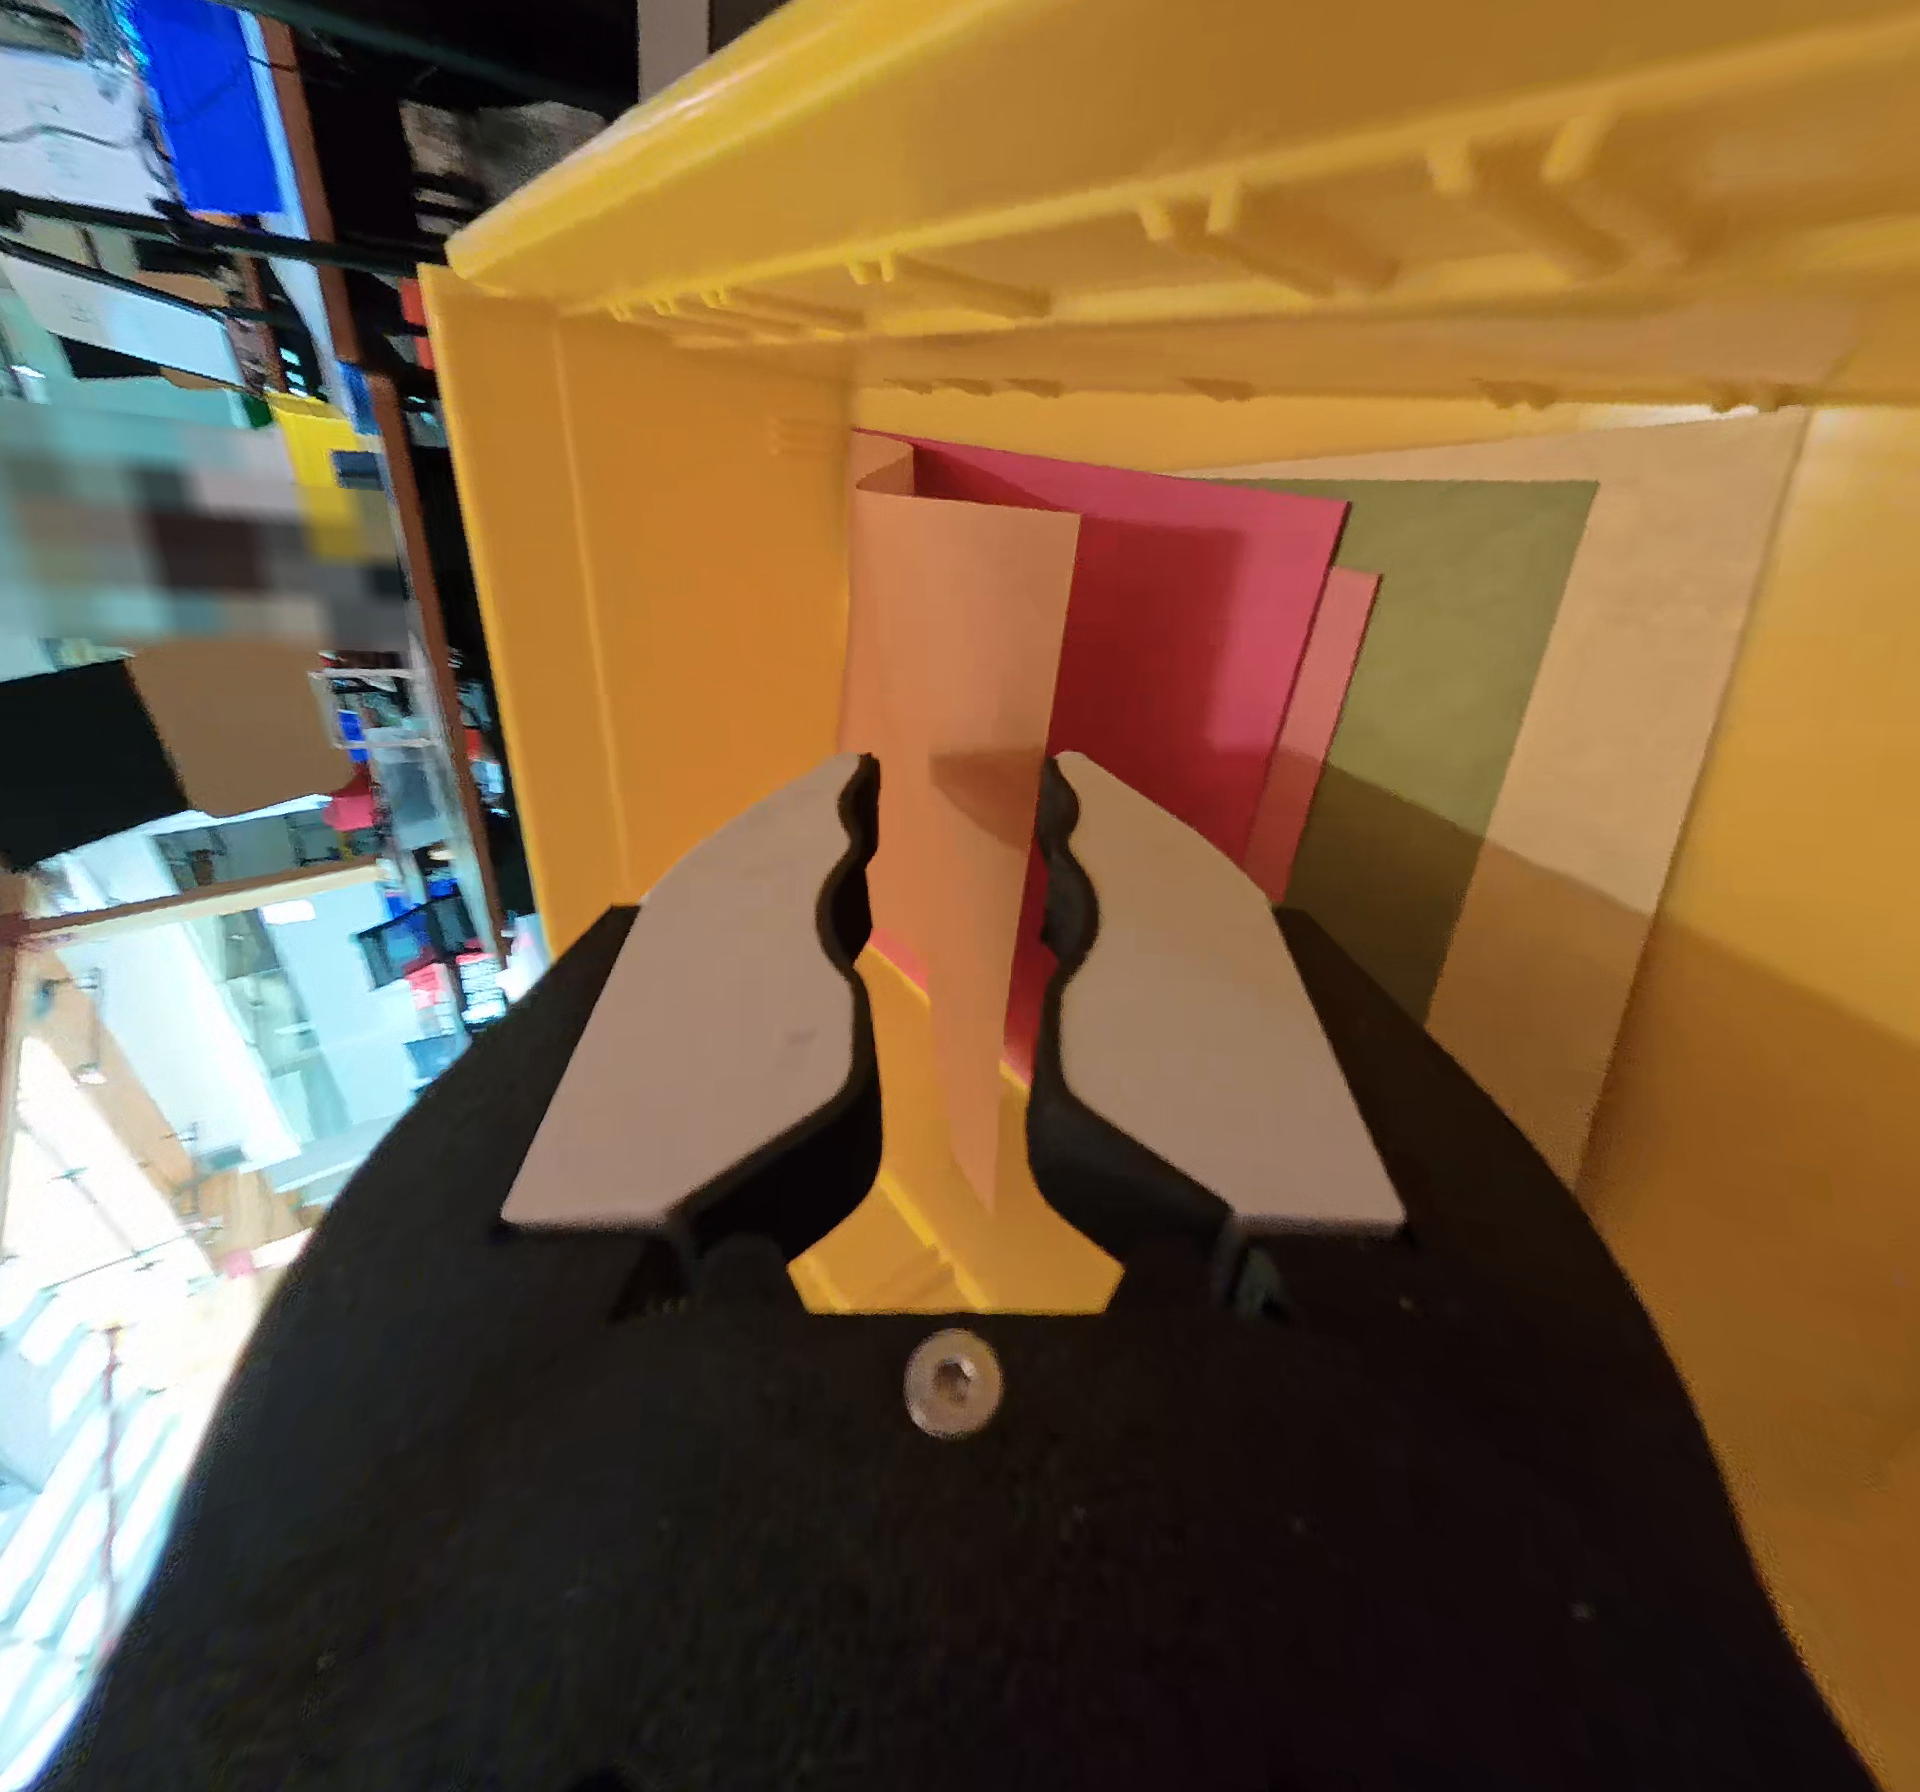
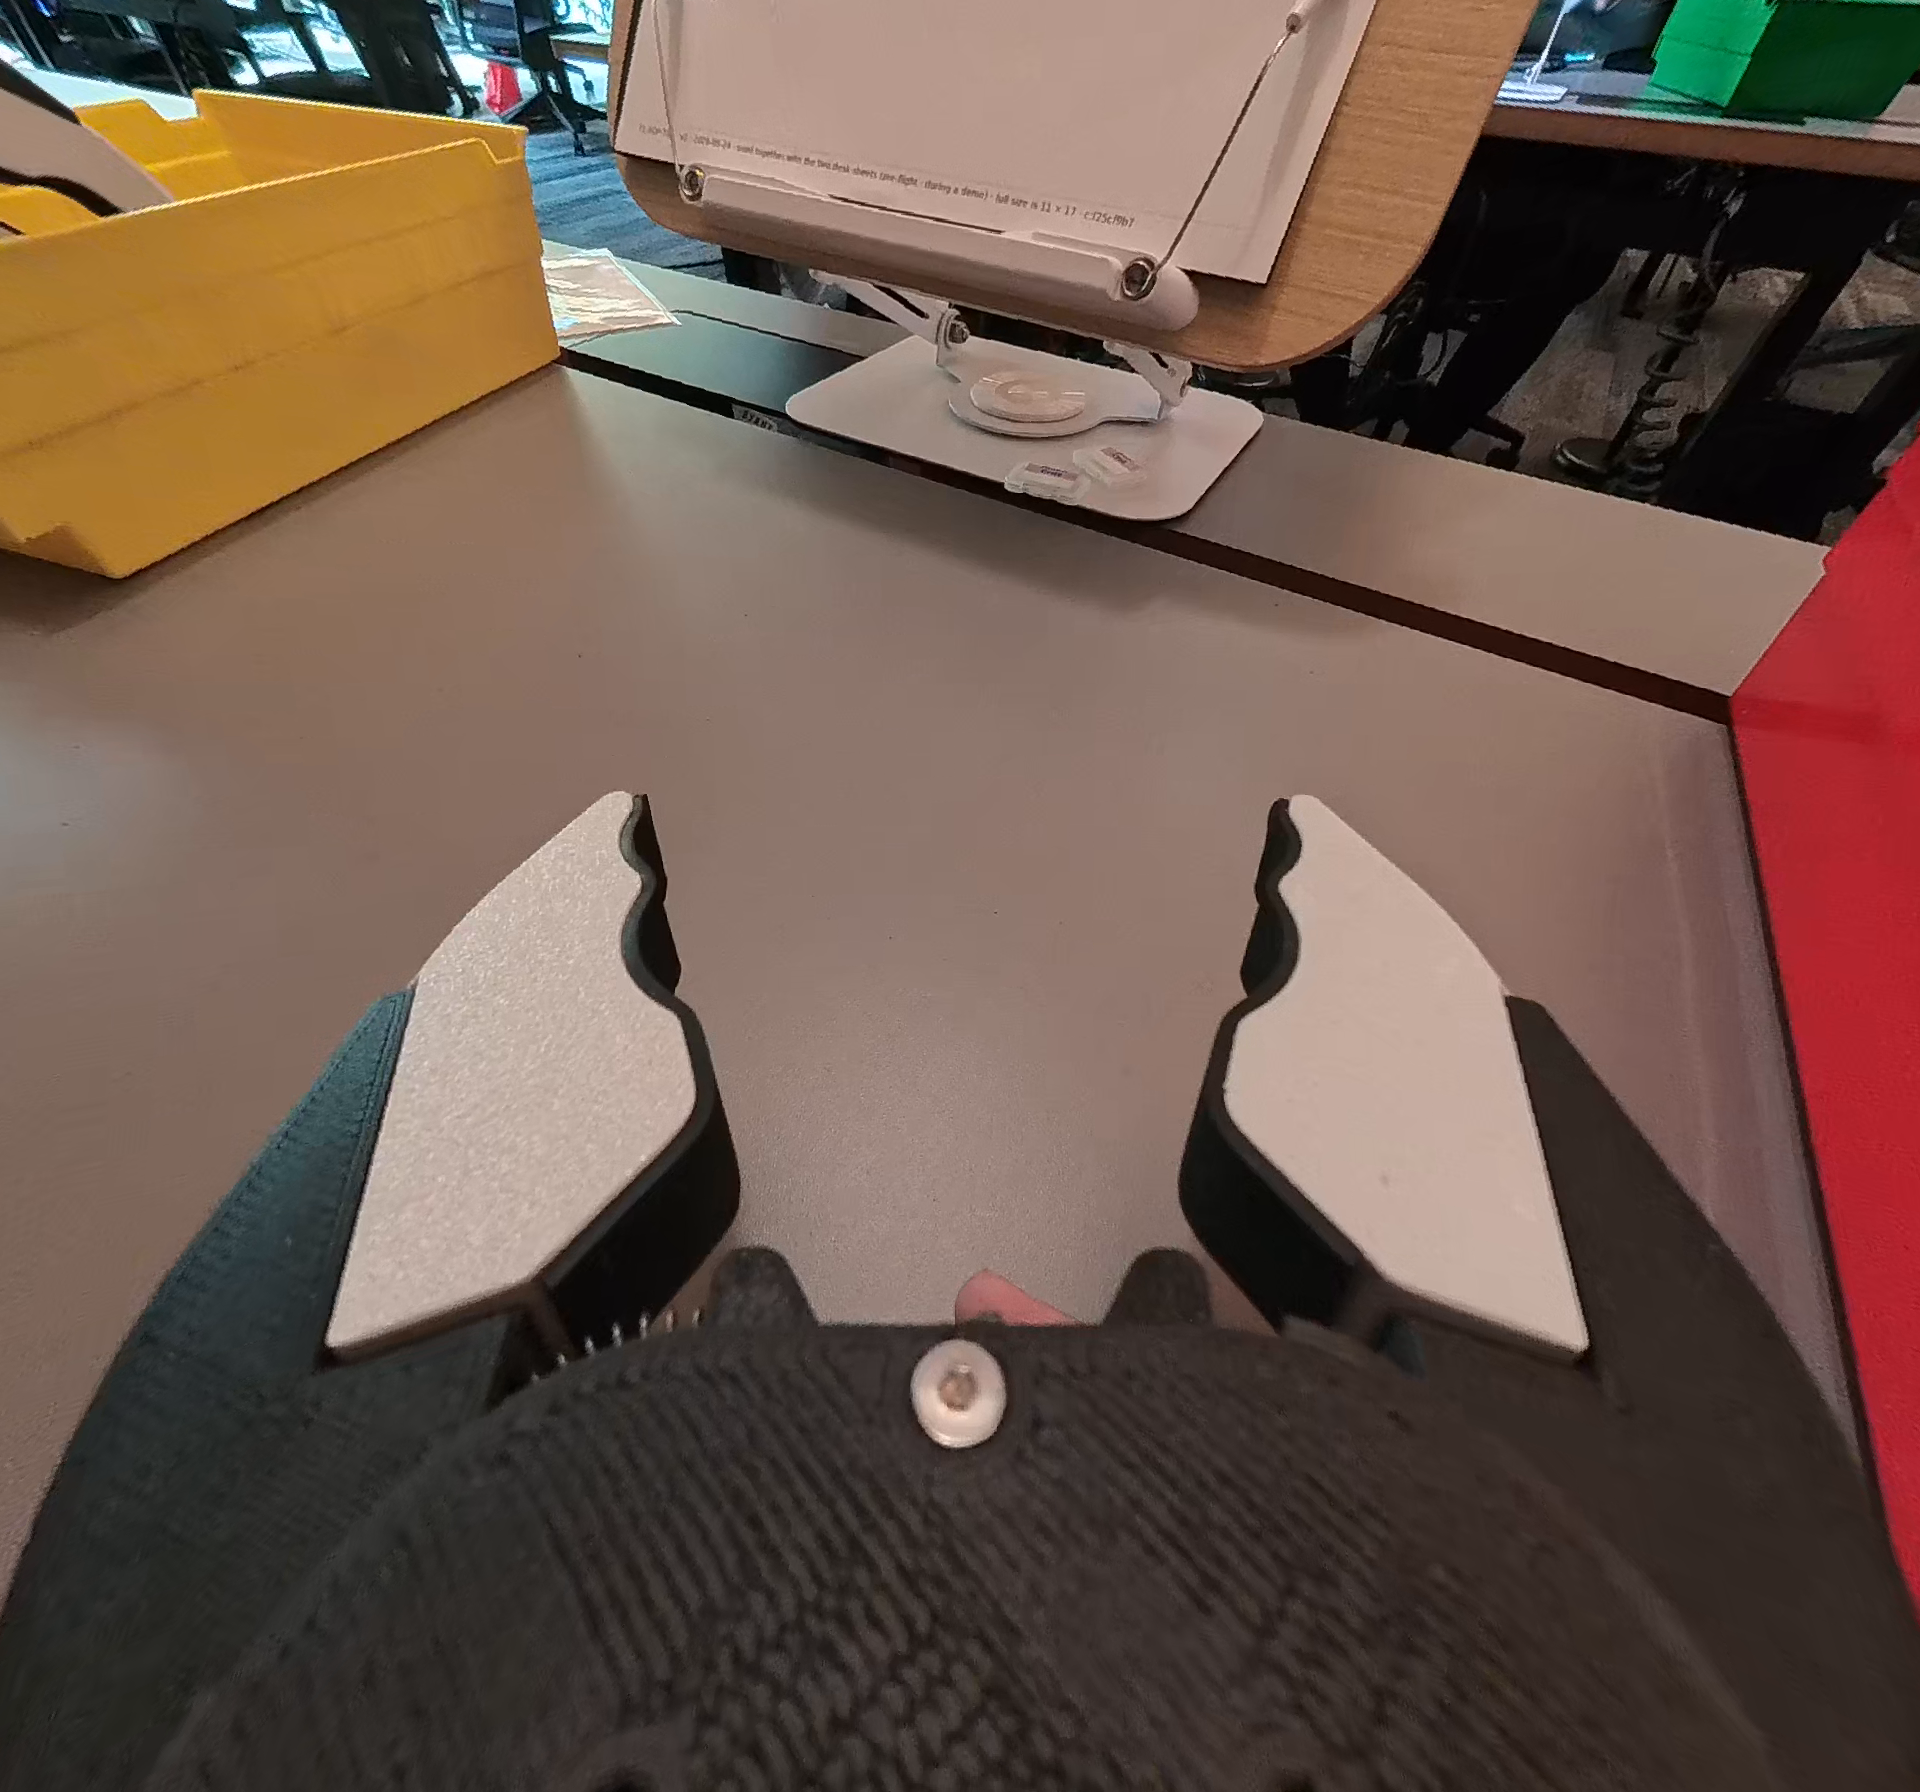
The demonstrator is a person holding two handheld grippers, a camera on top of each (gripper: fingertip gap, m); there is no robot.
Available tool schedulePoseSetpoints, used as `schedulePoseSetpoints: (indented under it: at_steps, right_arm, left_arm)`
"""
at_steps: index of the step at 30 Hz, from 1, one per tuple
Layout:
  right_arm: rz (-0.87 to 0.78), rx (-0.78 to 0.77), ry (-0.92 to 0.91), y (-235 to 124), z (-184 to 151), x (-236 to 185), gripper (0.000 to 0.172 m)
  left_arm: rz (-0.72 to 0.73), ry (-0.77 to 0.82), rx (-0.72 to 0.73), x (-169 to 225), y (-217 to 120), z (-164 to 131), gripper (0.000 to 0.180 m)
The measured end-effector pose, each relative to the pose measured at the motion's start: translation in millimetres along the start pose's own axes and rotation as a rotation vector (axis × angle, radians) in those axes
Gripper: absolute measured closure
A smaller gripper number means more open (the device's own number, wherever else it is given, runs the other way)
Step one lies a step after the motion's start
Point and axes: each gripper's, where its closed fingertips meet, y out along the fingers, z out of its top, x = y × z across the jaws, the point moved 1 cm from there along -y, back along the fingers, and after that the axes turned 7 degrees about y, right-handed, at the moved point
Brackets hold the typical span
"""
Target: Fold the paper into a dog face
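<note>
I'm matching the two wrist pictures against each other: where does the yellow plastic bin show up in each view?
Left wrist view: the yellow plastic bin fills the upper and right of the picture, seen from inside, with coloured paper sheets standing in it.
Right wrist view: the same bin sits at the upper left on the grey table.
Shared landmark: the bin's ribbed yellow rim.

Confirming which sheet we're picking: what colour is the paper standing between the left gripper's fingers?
Pale peach-orange paper, in front of a pink-red sheet; the left wrist view shows it best.
</note>
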Motion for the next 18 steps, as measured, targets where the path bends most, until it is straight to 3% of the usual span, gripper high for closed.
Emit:
schedulePoseSetpoints:
  at_steps: [1, 5, 9, 18]
  right_arm:
    - [-0.001, -0.001, -0.001, 0.0, 0.0, 0.3, 0.063]
    - [-0.001, 0.001, 0.0, -0.2, 0.2, 0.4, 0.063]
    - [0.0, -0.002, -0.005, 0.0, -0.3, -0.3, 0.064]
    - [-0.004, -0.002, -0.01, -0.6, -0.4, 1.2, 0.065]
  left_arm:
    - [0.031, 0.032, -0.002, -2.5, -0.5, -0.4, 0.156]
    - [0.207, 0.175, -0.019, -16.9, -5.2, -2.3, 0.16]
    - [0.238, 0.195, -0.05, -17.9, -2.9, -8.8, 0.156]
    - [0.1, 0.17, -0.045, 0.7, 4.6, -8.9, 0.16]
